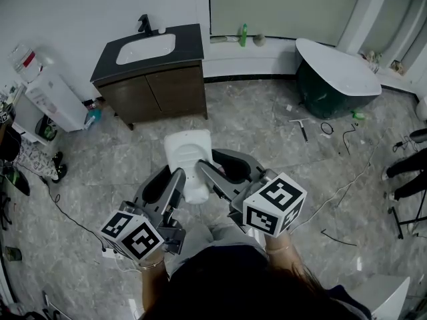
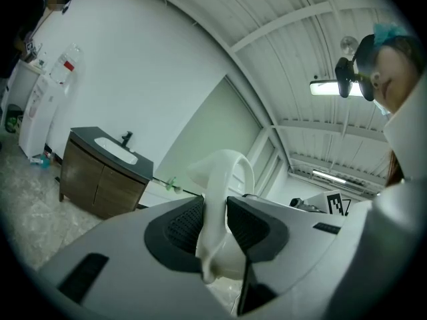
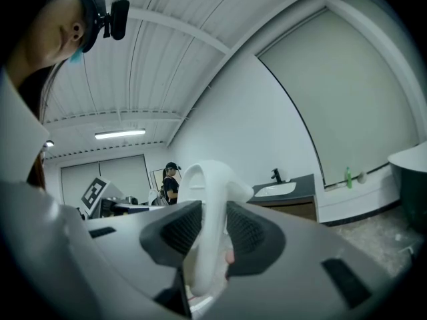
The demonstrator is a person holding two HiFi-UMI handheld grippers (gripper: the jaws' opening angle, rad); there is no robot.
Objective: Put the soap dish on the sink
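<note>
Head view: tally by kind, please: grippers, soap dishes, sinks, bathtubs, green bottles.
Grippers: 2 (left gripper, right gripper)
Soap dish: 1
Sink: 1
Bathtub: 1
Green bottle: 1
Total: 6

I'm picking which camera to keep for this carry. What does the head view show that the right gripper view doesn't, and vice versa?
Head view only: the water dispenser left of the vanity. Right gripper view only: a bystander in the background and the ceiling light. Both: the white soap dish held up and the sink ahead.
</note>
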